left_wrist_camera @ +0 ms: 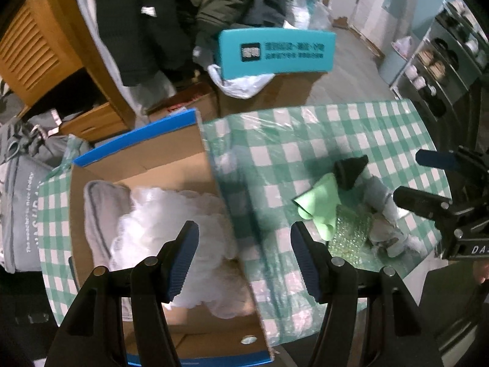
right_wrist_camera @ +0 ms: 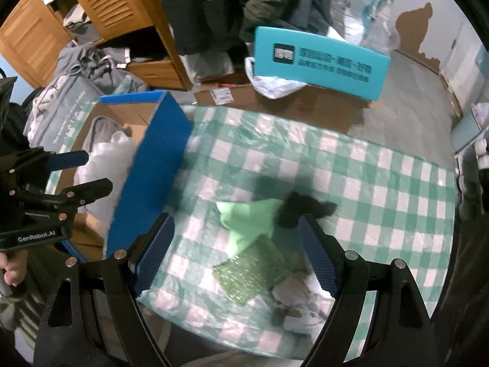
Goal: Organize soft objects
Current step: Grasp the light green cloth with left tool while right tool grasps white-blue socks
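Note:
A blue-edged cardboard box stands on the checked table, holding a grey cloth and a fluffy white item. My left gripper hangs open over the box's right wall, with nothing between its fingers. To the right lies a small pile: a light green cloth, a black sock-like piece, a green bubble-wrap sheet and grey-white soft items. My right gripper hovers open above that pile, also seen in the left wrist view.
The table wears a green-and-white checked cover under clear plastic. Behind it stand a teal sign, floor cartons, hanging dark clothes, a wooden cabinet and a grey bag. A shoe rack is at the right.

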Demonstrator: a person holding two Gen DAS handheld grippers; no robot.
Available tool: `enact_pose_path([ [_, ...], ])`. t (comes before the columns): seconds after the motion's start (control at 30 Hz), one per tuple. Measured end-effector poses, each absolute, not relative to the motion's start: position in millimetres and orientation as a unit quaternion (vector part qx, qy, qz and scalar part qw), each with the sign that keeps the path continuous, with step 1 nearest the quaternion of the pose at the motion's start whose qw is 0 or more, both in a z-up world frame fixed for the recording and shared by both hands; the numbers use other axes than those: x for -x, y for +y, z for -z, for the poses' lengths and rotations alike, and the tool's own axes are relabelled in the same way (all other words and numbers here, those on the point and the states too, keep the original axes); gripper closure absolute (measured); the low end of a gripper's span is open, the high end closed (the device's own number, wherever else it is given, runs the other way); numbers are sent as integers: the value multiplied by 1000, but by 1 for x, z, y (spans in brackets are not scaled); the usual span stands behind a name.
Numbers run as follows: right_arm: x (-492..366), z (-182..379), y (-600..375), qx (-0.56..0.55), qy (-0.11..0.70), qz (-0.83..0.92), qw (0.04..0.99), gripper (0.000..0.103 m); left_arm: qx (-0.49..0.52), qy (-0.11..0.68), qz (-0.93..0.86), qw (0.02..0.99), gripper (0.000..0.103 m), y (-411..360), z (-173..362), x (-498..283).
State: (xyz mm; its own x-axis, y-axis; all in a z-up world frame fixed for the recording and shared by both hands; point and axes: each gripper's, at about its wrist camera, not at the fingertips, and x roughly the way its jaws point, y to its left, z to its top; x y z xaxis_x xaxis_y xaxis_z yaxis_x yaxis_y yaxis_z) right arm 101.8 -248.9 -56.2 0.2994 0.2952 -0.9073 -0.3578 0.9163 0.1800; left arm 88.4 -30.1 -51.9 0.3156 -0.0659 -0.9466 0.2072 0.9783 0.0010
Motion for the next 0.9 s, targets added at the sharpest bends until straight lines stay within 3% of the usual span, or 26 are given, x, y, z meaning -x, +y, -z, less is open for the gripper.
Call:
enact_pose_path([
  [0.9, -98, 125, -351, 0, 607, -136, 783, 21, -111, 624, 148, 759, 38, -118, 115, -101],
])
